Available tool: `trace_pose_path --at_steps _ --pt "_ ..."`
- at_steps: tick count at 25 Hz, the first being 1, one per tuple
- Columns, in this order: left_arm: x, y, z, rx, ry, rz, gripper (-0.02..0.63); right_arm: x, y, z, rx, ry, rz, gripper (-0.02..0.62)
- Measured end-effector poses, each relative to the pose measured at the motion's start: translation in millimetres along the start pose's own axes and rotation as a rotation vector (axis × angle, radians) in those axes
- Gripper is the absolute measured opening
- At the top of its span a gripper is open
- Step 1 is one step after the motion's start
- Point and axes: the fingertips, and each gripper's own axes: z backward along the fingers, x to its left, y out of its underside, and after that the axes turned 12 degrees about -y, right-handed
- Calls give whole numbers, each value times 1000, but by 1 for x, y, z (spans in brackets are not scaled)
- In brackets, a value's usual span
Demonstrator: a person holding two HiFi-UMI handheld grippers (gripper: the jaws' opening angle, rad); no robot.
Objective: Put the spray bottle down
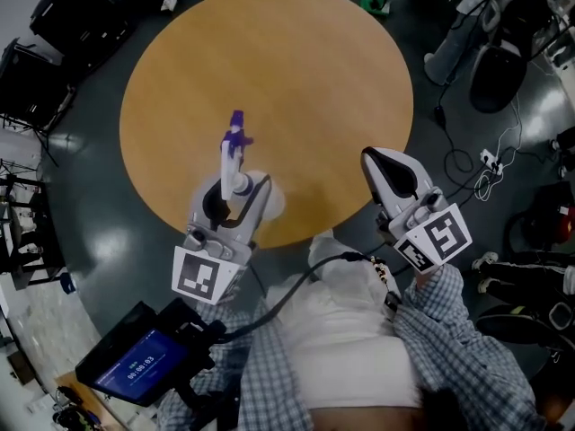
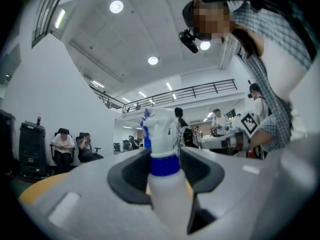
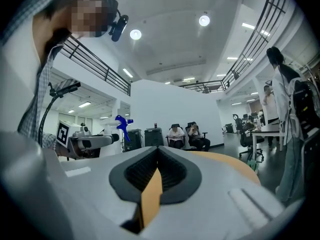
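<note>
A white spray bottle [image 1: 232,162] with a blue collar and purple-blue trigger head stands upright in my left gripper [image 1: 235,192], over the near part of the round wooden table [image 1: 296,70]. The jaws are shut on the bottle's body just below the collar [image 2: 164,166]. Whether its base touches the table I cannot tell. The left gripper view shows the bottle [image 2: 167,196] filling the gap of the left gripper [image 2: 164,156]. My right gripper [image 1: 377,158] is empty and shut at the table's near right edge. In the right gripper view its jaws [image 3: 157,153] meet, and the bottle's head [image 3: 121,123] shows far left.
A tablet [image 1: 144,363] sits at the lower left by the person's sleeve. Black cases [image 1: 54,34] stand on the floor at upper left. Cables and a power strip [image 1: 490,160] lie on the floor at right, near a chair [image 1: 499,74]. People sit on chairs [image 3: 187,136] beyond the table.
</note>
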Motion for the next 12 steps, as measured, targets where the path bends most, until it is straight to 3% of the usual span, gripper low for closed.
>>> trace_pose_path --at_steps 12 --pt "4 4 -7 13 -44 1 173 -7 0 -14 22 -59 -4 5"
